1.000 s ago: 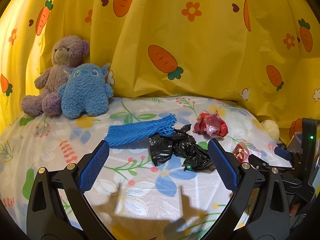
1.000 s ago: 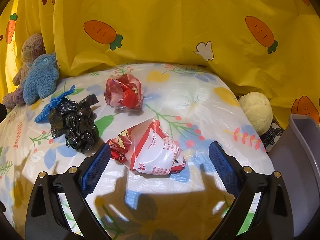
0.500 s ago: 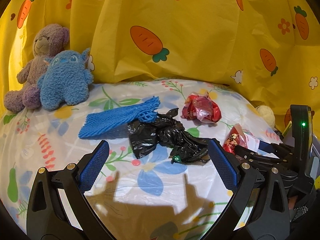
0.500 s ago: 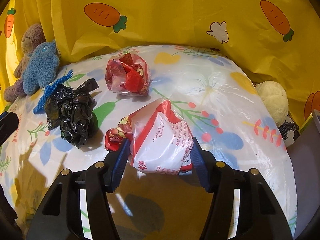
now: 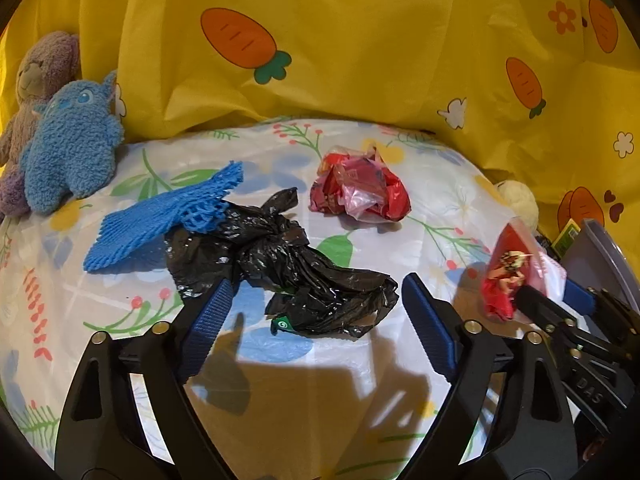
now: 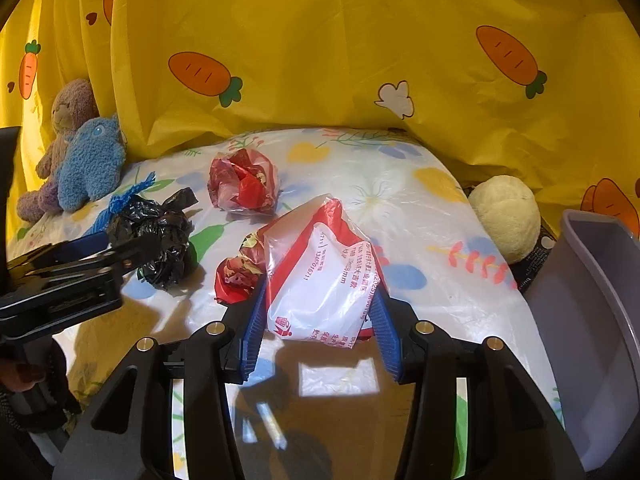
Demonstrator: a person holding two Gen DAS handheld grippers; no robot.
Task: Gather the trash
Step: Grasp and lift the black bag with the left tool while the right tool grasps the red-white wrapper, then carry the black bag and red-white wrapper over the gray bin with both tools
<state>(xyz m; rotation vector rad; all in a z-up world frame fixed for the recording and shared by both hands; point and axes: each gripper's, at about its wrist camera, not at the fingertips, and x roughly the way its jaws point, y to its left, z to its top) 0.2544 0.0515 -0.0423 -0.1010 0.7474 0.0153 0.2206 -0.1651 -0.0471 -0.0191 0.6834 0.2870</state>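
Floral bedsheet (image 5: 100,300) before a carrot-print curtain. Left wrist view: left gripper (image 5: 314,300), jaws spread and just narrowing, straddles the near end of the black plastic bag (image 5: 288,264), untouched; light, limp film, best pinched mid-bunch. Right wrist view: right gripper (image 6: 318,312), jaws just closing, pinches the red-and-white wrapper (image 6: 324,276), crushable, beside the grey bin (image 6: 592,320).

net (image 5: 168,216) lies partly on bag (image 5: 296,264).

Yellow carrot-print curtain (image 5: 360,60) — black bag (image 5: 288,264), seemingly blue netting (image 5: 168,216).
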